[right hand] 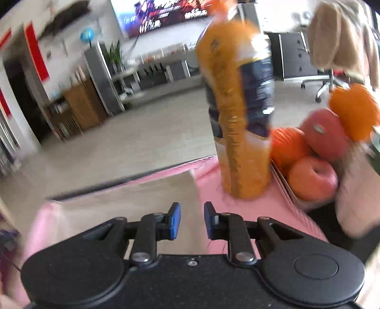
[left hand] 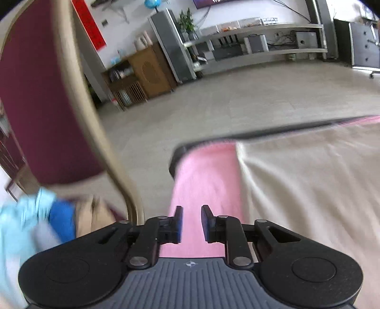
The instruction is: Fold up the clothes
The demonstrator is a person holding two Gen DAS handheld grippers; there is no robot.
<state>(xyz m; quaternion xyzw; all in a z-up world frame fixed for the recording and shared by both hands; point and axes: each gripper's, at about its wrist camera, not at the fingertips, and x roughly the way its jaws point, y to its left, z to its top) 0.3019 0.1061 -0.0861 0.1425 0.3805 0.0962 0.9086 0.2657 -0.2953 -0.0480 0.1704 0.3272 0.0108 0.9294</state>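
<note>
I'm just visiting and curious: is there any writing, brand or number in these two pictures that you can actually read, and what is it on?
Nothing can be read for certain.
Orange bottle: dark label with print, blurred.
Wall screen: bright characters, smeared by motion.
Red banner on the wall: dark marks, too blurred to read.
Left gripper body: a small round emblem, no letters.

Pink cover (left hand: 204,180) on the worktop, plain beige garment (left hand: 308,190) over it. Blue pads (right hand: 175,222) on black tools. Orange bottle (right hand: 237,107) with a dark navy label, red apples (right hand: 311,178), possibly oranges (right hand: 353,109); blurred.
</note>
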